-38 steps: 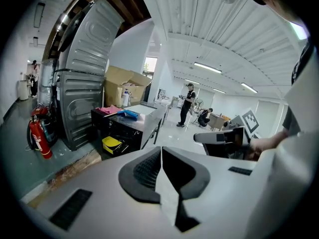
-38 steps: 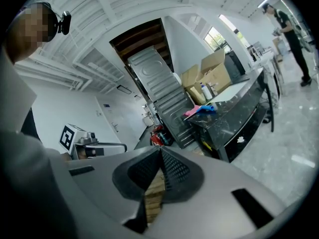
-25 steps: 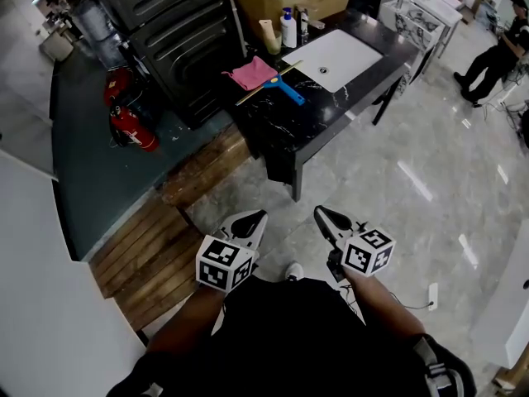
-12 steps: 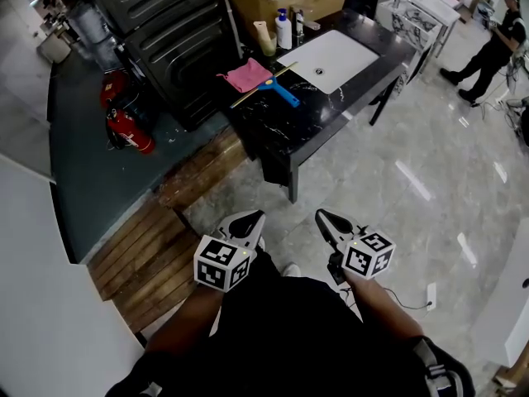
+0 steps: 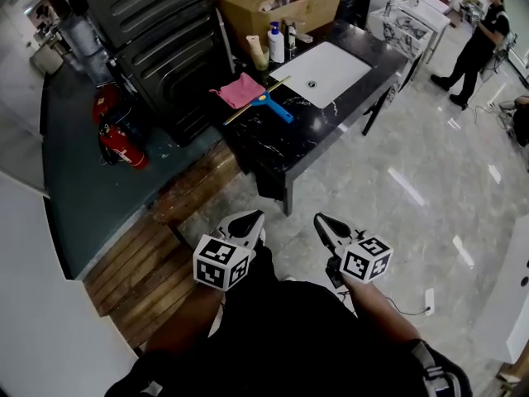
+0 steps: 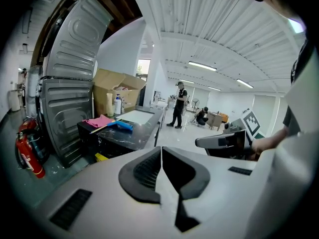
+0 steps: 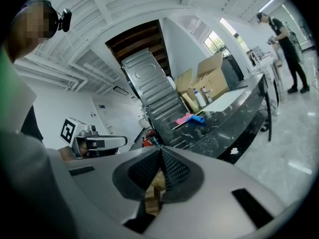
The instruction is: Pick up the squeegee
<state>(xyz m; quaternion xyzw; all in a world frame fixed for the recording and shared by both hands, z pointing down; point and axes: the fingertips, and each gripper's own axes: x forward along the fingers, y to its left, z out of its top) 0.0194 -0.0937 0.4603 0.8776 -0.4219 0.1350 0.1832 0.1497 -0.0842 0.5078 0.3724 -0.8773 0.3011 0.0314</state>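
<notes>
Squeegee [image 5: 266, 99] lies on the black marble counter [image 5: 306, 135], well ahead of you, its long blade along the edge of a pink cloth [image 5: 240, 90], near the white sink [image 5: 324, 71]. It's probably light and stiff, with a hard blue handle and a thin blade. Take the handle, which juts clear of the cloth. Polished stone may let it skate if nudged. Your left gripper [image 5: 254, 218] and right gripper [image 5: 320, 221] are both clenched on nothing. Glossy tile floor [image 5: 413, 188] lies between you and the counter, and a person [image 5: 475, 44] stands far right.
</notes>
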